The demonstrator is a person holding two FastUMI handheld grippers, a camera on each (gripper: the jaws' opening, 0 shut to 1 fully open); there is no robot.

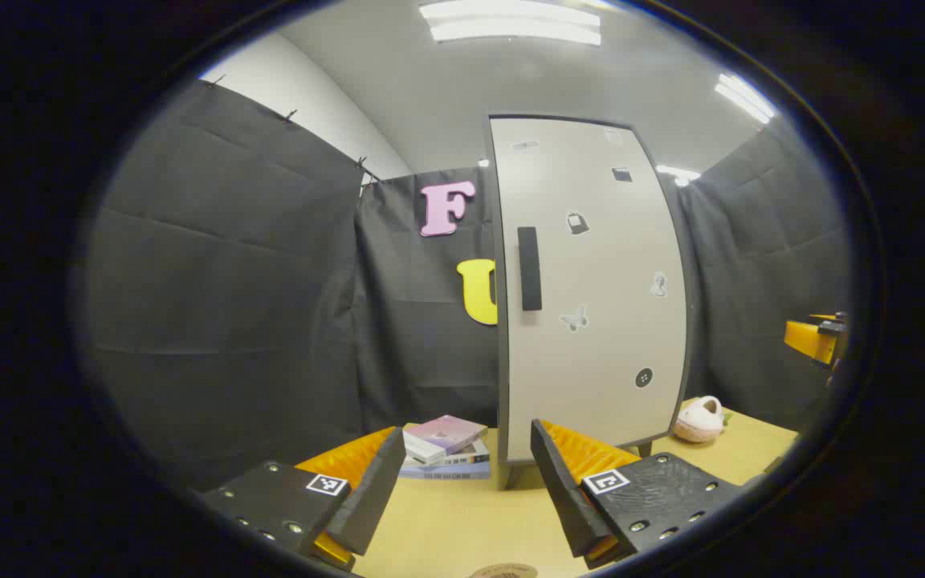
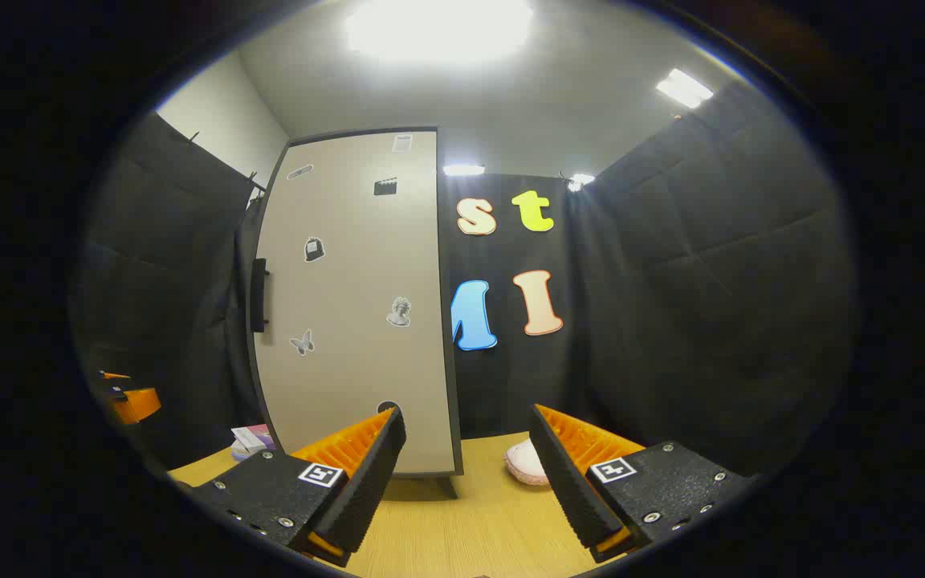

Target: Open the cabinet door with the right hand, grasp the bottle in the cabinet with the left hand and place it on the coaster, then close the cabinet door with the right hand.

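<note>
**Cabinet door shut, both tools apart and empty**

The cabinet (image 1: 591, 289) is the biggest thing on the table (image 1: 462, 522). In the left gripper view it stands upright just right of centre, its pale door closed, small stickers scattered over the front. In the right gripper view the same cabinet (image 2: 350, 305) fills the left-centre of the frame. The bottle cannot be seen; the closed door hides whatever is inside.

The dark door handle (image 1: 529, 268) runs vertically near the door's left edge, at mid-height of the frame in the left gripper view. In the right gripper view the handle (image 2: 258, 295) sits at the far left edge of the door.

The left tool (image 1: 462, 474) shows at the bottom of its own view, fingers spread wide with nothing between them, held over the table in front of the cabinet. The right tool (image 2: 466, 466) shows at the bottom of its view, fingers likewise spread and empty, pointed at the cabinet's lower right corner.

A stack of books (image 1: 446, 448) lies on the table at lower centre of the left gripper view, just left of the cabinet's foot. A pink slipper (image 1: 699, 419) lies at lower right, beside the cabinet's right side; in the right gripper view the slipper (image 2: 525, 464) shows between the fingers.

The coaster (image 1: 503, 571) peeks in at the very bottom edge of the left gripper view, on the table.
</note>
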